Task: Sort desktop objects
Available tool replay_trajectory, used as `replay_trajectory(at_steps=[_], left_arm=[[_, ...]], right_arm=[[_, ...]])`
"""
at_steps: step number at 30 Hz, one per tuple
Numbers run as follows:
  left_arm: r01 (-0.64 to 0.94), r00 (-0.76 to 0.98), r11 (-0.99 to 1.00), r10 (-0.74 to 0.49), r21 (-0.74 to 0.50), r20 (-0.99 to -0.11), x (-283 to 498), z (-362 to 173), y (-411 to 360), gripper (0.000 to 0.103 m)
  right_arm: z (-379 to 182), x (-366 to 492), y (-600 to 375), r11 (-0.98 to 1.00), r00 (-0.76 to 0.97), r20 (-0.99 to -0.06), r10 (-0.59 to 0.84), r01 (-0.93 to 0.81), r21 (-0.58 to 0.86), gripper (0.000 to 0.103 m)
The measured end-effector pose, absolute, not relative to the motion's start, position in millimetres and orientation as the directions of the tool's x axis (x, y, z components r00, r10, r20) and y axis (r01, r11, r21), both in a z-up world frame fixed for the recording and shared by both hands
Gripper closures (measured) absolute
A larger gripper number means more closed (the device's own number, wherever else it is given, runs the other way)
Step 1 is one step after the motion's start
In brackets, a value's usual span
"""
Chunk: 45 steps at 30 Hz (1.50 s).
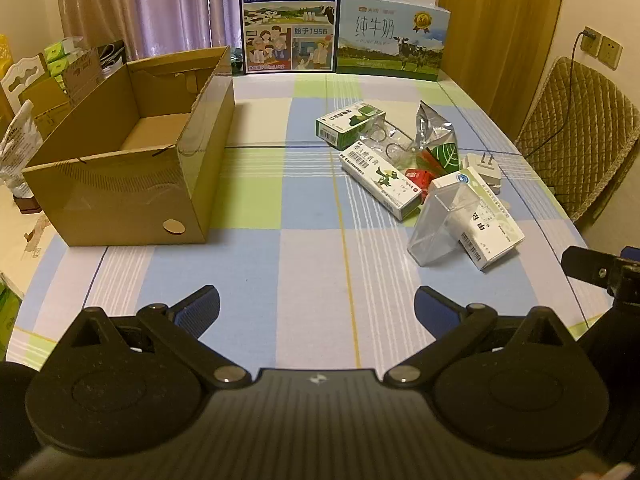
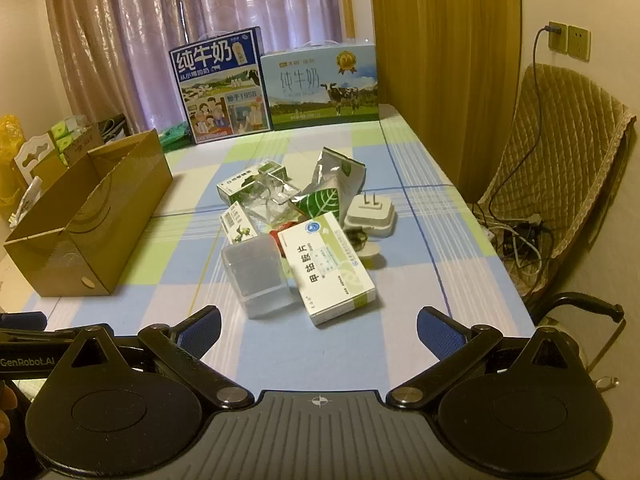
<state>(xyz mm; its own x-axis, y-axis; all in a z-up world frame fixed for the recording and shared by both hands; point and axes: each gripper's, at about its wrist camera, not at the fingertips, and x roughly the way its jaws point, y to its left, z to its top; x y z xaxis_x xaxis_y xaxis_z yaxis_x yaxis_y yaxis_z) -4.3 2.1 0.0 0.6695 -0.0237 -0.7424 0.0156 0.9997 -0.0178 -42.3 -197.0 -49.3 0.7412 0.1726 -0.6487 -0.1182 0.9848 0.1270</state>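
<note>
While both tongs gape empty, the nearest medicine box lies flat, pointing away leftward.

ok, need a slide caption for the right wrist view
Open right claw faces a cluttered pile led by a clear plastic container and medicine box; empty cardboard box waits at left.
</note>
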Motion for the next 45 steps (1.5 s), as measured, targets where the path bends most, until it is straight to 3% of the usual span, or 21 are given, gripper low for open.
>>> replay_trajectory(at_steps=[45], left_arm=[[0.017,0.660,1.000,-0.031,-0.026,-0.751,-4.2,-4.8,0.7,0.001]], right_arm=[[-51.0,-39.4,-198.0,0.983,0.719,-0.670,0.185,-0.125,0.137,0.002]])
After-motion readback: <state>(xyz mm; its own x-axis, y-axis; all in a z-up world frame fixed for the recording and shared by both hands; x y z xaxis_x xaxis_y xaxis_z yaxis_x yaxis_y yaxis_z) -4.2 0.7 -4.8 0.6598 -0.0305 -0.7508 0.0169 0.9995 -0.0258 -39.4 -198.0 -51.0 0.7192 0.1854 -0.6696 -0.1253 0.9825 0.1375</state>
